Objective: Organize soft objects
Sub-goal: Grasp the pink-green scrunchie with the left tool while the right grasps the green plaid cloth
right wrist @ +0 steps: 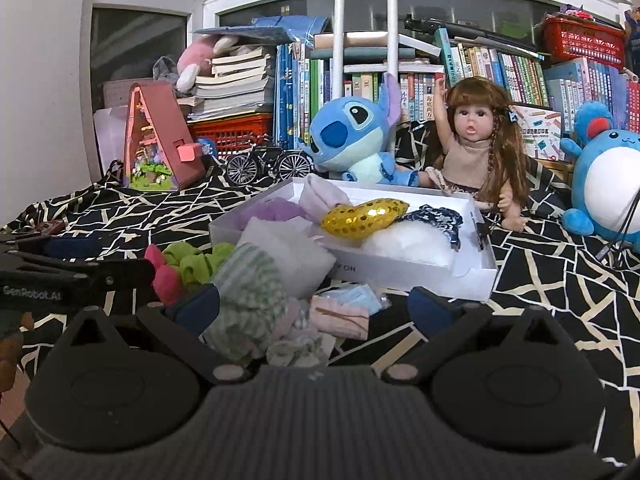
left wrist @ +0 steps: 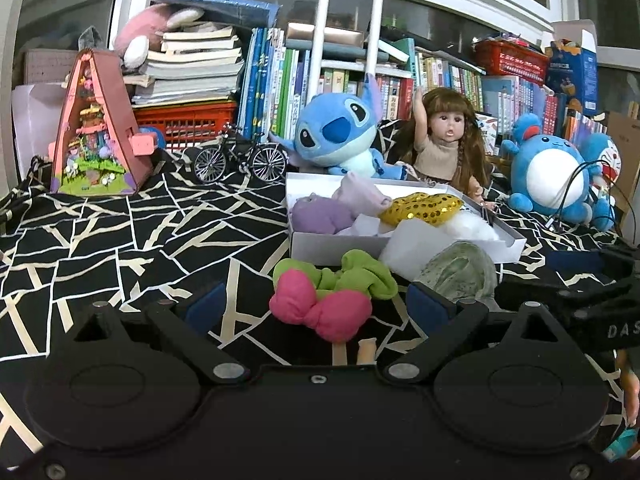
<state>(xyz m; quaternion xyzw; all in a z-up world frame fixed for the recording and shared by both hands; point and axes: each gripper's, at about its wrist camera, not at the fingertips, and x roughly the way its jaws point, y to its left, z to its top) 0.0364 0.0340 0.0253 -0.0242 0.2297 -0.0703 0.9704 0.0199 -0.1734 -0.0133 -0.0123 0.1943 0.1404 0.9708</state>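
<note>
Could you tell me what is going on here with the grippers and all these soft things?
A person is sorting soft items into a white box on a patterned cloth. The left gripper is open around a pink and green sock bundle, not yet closed on it. The right gripper is open over a green striped cloth and small folded pieces. The box already holds a gold sequin heart and other soft pieces.

Sock bundle (left wrist: 320, 304) before box (left wrist: 320, 246), doll (left wrist: 444, 140) behind it.
</note>
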